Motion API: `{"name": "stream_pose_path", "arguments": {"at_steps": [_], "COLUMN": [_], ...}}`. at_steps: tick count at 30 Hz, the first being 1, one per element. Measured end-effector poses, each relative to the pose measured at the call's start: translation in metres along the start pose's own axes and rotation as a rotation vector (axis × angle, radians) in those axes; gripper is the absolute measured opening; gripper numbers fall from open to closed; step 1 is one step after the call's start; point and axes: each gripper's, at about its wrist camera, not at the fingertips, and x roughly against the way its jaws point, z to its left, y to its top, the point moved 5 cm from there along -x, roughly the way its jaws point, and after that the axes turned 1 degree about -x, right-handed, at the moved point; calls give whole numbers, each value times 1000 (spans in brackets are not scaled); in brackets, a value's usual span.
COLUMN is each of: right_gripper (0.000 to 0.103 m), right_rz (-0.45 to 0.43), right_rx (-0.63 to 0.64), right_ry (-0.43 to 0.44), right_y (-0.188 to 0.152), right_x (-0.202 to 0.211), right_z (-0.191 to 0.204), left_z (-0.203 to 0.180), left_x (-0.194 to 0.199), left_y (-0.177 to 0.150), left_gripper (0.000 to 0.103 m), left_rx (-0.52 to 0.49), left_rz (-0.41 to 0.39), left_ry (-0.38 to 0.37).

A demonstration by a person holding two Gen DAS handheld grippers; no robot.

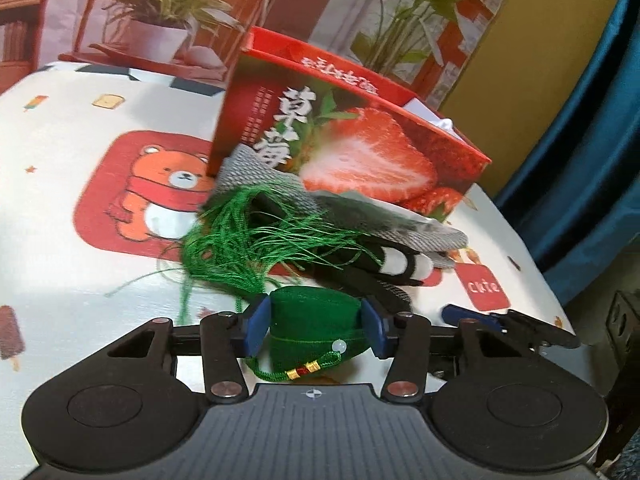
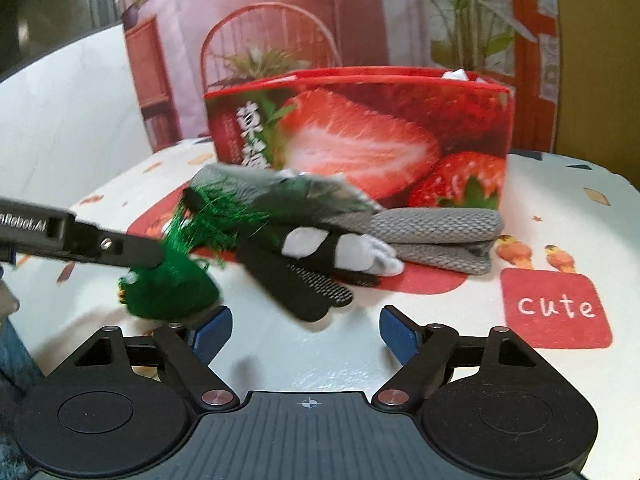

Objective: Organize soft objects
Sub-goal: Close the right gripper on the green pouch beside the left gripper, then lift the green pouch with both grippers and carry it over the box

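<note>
My left gripper (image 1: 314, 330) is shut on the green tassel ornament (image 1: 312, 320); its blue pads press on both sides of the felt head. The loose green threads (image 1: 248, 240) trail forward over a black-and-white glove (image 1: 396, 264) and a grey mesh cloth (image 1: 420, 232). In the right wrist view the same ornament (image 2: 172, 292) sits at the left under the left gripper's black finger (image 2: 120, 250). My right gripper (image 2: 306, 332) is open just in front of the glove (image 2: 320, 264), with nothing between its pads. The grey cloth (image 2: 440, 232) lies folded against the strawberry box (image 2: 360, 140).
The red strawberry box (image 1: 352, 144) stands open-topped behind the pile, with something white inside at its right end. A printed tablecloth (image 2: 556, 308) with a bear and a "cute" patch covers the table. A printed backdrop rises behind, and blue fabric hangs to the right.
</note>
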Motion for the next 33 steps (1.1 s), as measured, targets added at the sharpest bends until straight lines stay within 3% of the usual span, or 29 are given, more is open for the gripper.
{"name": "stream_pose_path", "arguments": {"at_steps": [8,15,22,33], "right_gripper": [70,67,66,62], "right_rz": [25,29,9,-28], "right_rx": [34,97,124,151], "right_ry": [34,66,75,63], "right_y": [-2,-5,-4,-2], "right_x": [-3,-4,-2,-8], "right_z": [8,22,26,31], "left_z": [-18,-23,-32,-29], "left_x": [-12,-17,-19,-22], "left_y": [-8,-14,-19,-19], "left_gripper": [48,48,47,47], "left_rx": [-13,-25,-6,13], "left_rz": [38,49,69,65], "left_ry": [-79,-85,-165,-139]}}
